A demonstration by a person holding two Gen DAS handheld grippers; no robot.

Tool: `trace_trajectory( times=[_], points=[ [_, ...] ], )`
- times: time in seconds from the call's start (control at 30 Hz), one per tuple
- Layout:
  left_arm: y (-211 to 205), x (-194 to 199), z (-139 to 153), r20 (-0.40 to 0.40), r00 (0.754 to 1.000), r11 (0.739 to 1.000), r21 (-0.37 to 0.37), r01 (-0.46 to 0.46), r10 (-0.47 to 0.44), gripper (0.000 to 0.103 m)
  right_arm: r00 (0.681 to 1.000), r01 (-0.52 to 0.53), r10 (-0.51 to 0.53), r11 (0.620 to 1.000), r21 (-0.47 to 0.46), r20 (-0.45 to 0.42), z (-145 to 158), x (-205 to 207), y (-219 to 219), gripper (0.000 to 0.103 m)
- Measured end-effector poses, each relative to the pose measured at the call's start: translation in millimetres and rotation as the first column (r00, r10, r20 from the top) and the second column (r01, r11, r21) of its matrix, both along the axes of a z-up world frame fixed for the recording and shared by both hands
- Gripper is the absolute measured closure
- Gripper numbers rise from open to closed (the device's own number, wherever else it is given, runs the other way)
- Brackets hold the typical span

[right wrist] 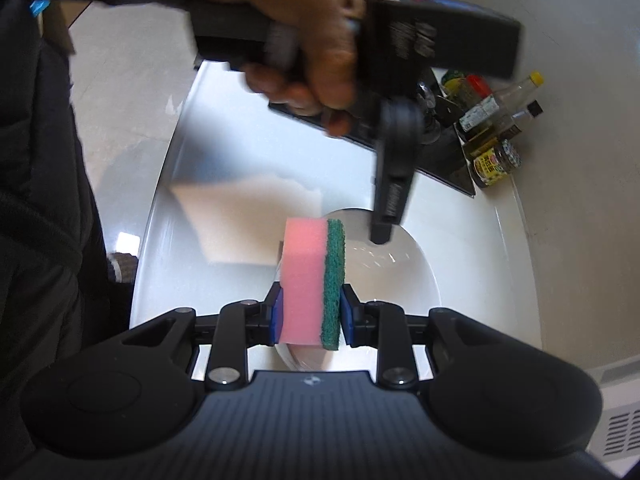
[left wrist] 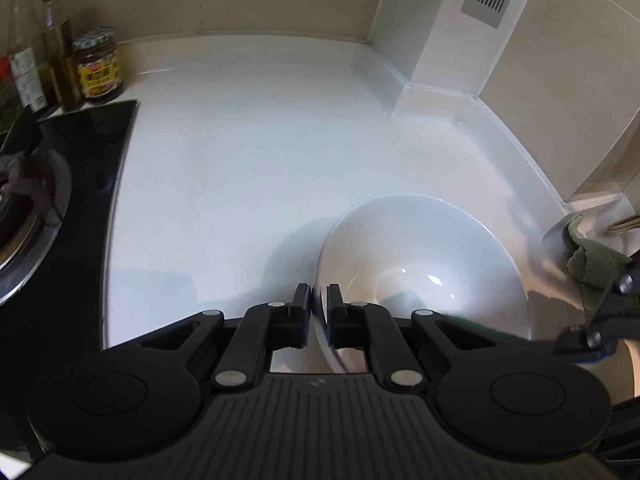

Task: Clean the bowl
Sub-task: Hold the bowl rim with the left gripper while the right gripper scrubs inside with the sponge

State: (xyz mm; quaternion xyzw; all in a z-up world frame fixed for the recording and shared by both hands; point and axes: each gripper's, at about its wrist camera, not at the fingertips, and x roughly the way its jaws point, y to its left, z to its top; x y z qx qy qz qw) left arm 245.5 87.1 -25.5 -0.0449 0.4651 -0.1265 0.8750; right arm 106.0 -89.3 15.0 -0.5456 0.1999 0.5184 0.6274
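As seen from the left wrist camera, the left gripper (left wrist: 319, 300) has its two fingers drawn close together, clamped on the near rim of the white bowl (left wrist: 420, 264); the rim passes through the narrow gap between the blue pads (left wrist: 307, 304). That bowl sits on the white countertop (left wrist: 248, 152), toward the right, near the corner by the wall. Its inside is glossy with small highlights. At the right edge, the right gripper (left wrist: 600, 320) enters, partly cut off, with the green edge of a sponge (left wrist: 476, 325) lying over the bowl's near-right rim. A green cloth (left wrist: 592, 256) sits just beyond, at the counter's edge. Far left: a black cooktop (left wrist: 80, 168) with a burner (left wrist: 24, 216), and behind it bottles (left wrist: 28, 40) and a jar (left wrist: 98, 64) against the wall.

From the right wrist camera, the right gripper (right wrist: 308, 312) holds the pink-and-green sponge (right wrist: 312, 280) upright between its fingers, green scouring face toward the right finger, pink toward the left. The sponge stands over the near side of the bowl (right wrist: 400, 276). A hand (right wrist: 304, 40) grips the left gripper (right wrist: 384, 236), motion-blurred, whose tip meets the bowl's far rim. Bottles (right wrist: 496, 116) and a jar (right wrist: 498, 162) stand at upper right beside the cooktop (right wrist: 452, 168).
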Motion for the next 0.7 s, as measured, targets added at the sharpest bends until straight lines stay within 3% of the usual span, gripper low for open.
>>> trace_trajectory(
  times=[0.2, 0.4, 0.57, 0.7],
  points=[
    [-7, 14, -1, -0.013, 1.000, 1.000, -0.008, 0.004, -0.005, 0.096, 0.999, 0.012, -0.012, 1.000, -0.013, 0.040, -5, 1, -6, 0.079],
    [-5, -34, 5, 0.012, 0.995, 0.995, -0.035, -0.095, 0.096, 0.086, 0.998, 0.037, -0.038, 0.999, 0.016, 0.050, -8, 2, -4, 0.079],
    [-11, -38, -1, -0.003, 0.993, 0.993, -0.023, -0.117, 0.117, 0.082, 0.998, 0.045, -0.046, 0.999, 0.028, 0.042, -8, 3, -1, 0.079],
    [-12, -29, -3, -0.010, 0.995, 0.995, -0.008, -0.100, 0.100, 0.089, 0.999, 0.044, -0.045, 0.998, 0.050, 0.023, -9, 4, -1, 0.079]
  ],
)
